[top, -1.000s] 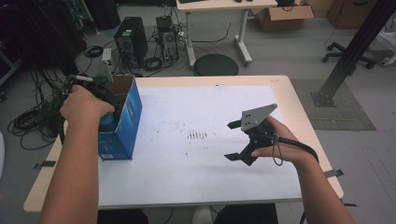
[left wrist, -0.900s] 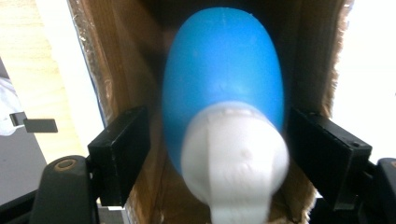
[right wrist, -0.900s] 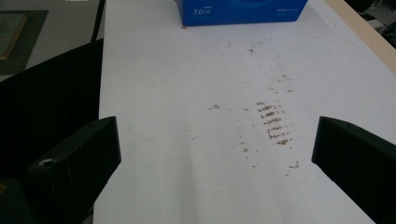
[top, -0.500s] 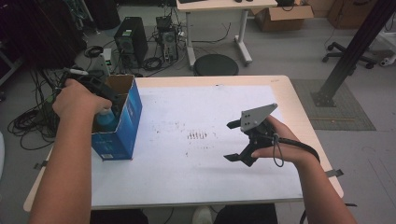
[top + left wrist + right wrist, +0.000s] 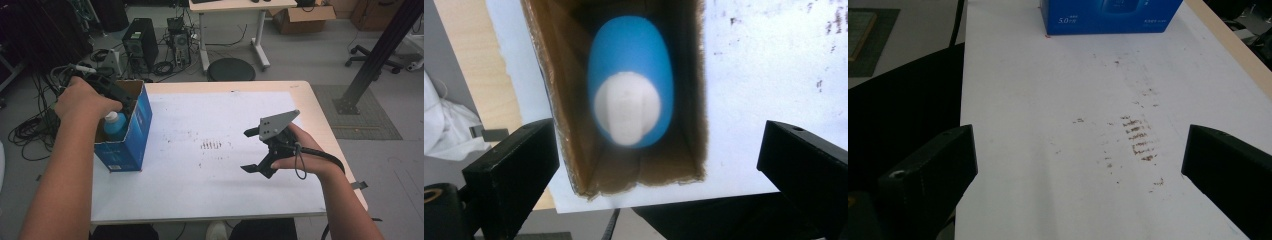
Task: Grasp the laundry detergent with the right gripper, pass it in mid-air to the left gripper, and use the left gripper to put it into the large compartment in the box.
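The left gripper (image 5: 659,160) is hanging just above the blue bottle (image 5: 631,85), its jaws having just been opening, now wide with nothing between them. The bottle is standing upright, white cap (image 5: 626,114) pointing up, inside the open blue box (image 5: 134,131). The right gripper (image 5: 254,151) is gaping open over the white sheet (image 5: 210,190), well apart.

A white sheet (image 5: 210,165) covers most of the bench (image 5: 330,135), whose pale wood edge shows along the right side of the high view. Brown smudges (image 5: 210,145) mark the sheet near the frame's centre. On the floor beyond, at upper left, stand computer towers (image 5: 136,45) among tangled cables (image 5: 30,130). A round black stool (image 5: 231,69) sits at upper centre, a cardboard carton (image 5: 307,11) and an office chair's base (image 5: 372,56) at upper right.
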